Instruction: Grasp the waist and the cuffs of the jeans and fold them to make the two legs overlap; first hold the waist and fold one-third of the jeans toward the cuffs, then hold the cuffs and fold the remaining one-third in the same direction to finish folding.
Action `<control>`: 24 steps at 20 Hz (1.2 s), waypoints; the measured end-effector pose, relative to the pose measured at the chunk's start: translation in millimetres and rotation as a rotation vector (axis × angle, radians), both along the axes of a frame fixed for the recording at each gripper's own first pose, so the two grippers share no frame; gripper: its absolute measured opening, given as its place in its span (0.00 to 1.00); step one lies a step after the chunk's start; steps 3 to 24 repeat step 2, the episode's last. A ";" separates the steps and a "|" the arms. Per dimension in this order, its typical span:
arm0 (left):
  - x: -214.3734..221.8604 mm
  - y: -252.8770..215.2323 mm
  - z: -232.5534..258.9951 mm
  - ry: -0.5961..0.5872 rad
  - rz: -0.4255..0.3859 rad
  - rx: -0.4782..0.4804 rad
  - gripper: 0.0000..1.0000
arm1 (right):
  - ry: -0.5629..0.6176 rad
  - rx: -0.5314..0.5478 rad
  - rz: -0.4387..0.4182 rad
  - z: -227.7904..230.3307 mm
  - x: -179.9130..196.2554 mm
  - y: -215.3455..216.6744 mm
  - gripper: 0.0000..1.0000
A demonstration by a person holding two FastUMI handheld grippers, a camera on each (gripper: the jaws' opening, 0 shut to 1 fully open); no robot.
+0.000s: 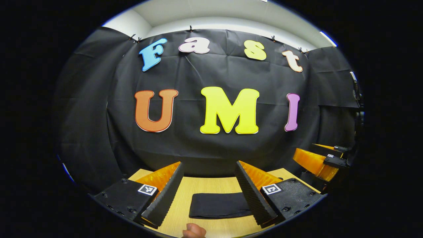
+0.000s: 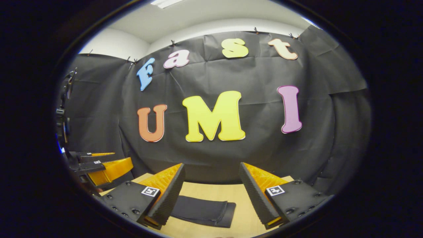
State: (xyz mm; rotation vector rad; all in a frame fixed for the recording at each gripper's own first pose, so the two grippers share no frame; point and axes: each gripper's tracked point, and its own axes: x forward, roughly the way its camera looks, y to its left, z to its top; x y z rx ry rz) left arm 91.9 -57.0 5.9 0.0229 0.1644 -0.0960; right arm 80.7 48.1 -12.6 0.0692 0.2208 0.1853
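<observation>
Dark jeans [image 1: 219, 205] lie folded into a flat rectangle on the wooden table [image 1: 211, 185]. In the left gripper view my left gripper [image 1: 210, 188] hovers above them, open, nothing between its ribbed black pads. The other gripper [image 1: 325, 160] hangs at the right edge of that view. In the right gripper view the folded jeans [image 2: 205, 211] sit low and left of centre, with layered edges at their right end. My right gripper [image 2: 211, 191] is open above the table [image 2: 238, 198], apart from the cloth. The left gripper [image 2: 99, 165] hangs at that view's left edge.
A fingertip [image 1: 194, 230] peeks in at the bottom of the left gripper view. Black cloth wall [image 1: 211, 109] closes off the back of the table. A dark stand [image 2: 62, 112] rises at the far left of the right gripper view.
</observation>
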 end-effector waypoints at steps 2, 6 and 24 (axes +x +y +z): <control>-0.5 1.0 -0.3 -0.002 -0.001 -0.003 0.99 | 0.003 0.002 -0.008 -1.3 0.1 -0.8 0.98; -0.5 1.0 -0.3 -0.002 -0.001 -0.003 0.99 | 0.003 0.002 -0.008 -1.3 0.1 -0.8 0.98; -0.5 1.0 -0.3 -0.002 -0.001 -0.003 0.99 | 0.003 0.002 -0.008 -1.3 0.1 -0.8 0.98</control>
